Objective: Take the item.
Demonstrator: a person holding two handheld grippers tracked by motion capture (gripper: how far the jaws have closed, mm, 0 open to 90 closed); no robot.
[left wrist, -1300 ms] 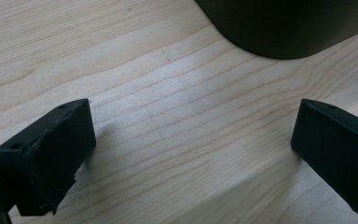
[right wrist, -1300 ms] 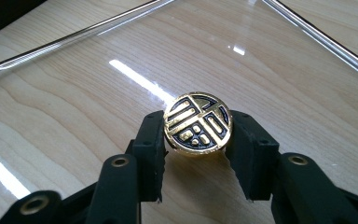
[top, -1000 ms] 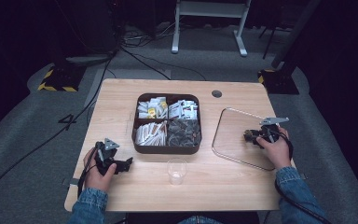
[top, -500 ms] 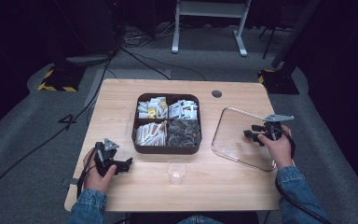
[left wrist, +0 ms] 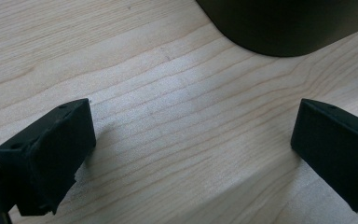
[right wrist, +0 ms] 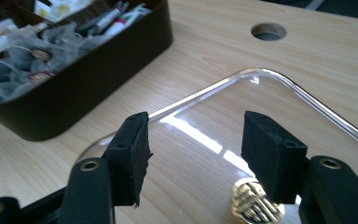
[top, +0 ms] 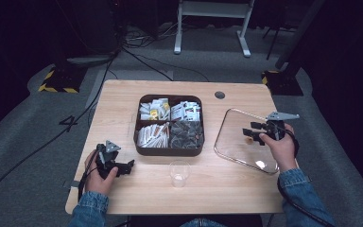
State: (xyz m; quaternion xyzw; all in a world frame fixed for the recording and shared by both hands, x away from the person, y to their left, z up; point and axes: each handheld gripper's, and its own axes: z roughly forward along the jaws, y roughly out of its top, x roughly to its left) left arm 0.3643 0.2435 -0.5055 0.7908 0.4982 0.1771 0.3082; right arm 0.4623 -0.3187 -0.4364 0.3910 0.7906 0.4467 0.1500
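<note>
A dark brown box [top: 170, 150] with four compartments of packets and sachets stands mid-table. Its near wall [right wrist: 74, 93] is at the upper left of the right gripper view. A clear lid [top: 238, 142] lies flat on the table to its right. My right gripper [top: 250, 134] hovers just above the lid [right wrist: 270, 102]; its jaws have just been opening, and the gripper [right wrist: 193, 149] is open with nothing between them. A round ribbed knob [right wrist: 256, 205] shows on the lid below the jaws. My left gripper [top: 125, 166] rests on the wood at the front left. In its own view it [left wrist: 191, 144] is wide open and empty, near the box's corner [left wrist: 284, 28].
A clear plastic cup [top: 179, 172] stands upright in front of the box, between the two hands. A round cable hole [top: 220, 94] sits in the table behind the lid. The table's right edge is close beyond the lid.
My right gripper has lifted a little off the clear lid and its jaws stand wider apart. The lid stays flat on the table. The left hand has not moved.
</note>
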